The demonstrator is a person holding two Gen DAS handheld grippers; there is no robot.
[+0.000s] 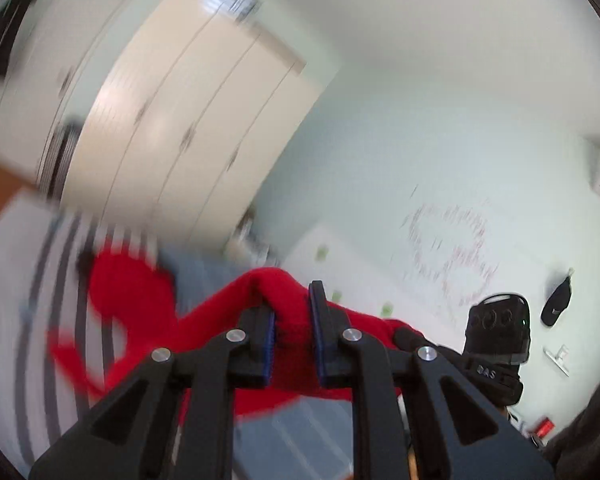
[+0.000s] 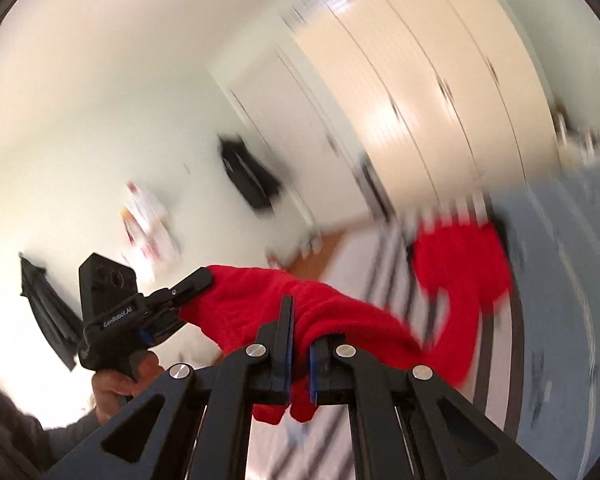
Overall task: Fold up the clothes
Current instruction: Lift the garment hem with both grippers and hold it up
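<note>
Open air from ten to two o'clock above the raised red garment (image 1: 284, 320); wardrobe (image 1: 188, 120) well apart beyond.

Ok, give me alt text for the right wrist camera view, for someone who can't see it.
The right gripper is shut on a fuzzy red garment, lifted and stretched leftward to the left gripper, which pinches its other edge in a person's hand. Behind, motion-blurred, are a cream wardrobe, a white wall and a striped and blue bed cover.
</note>
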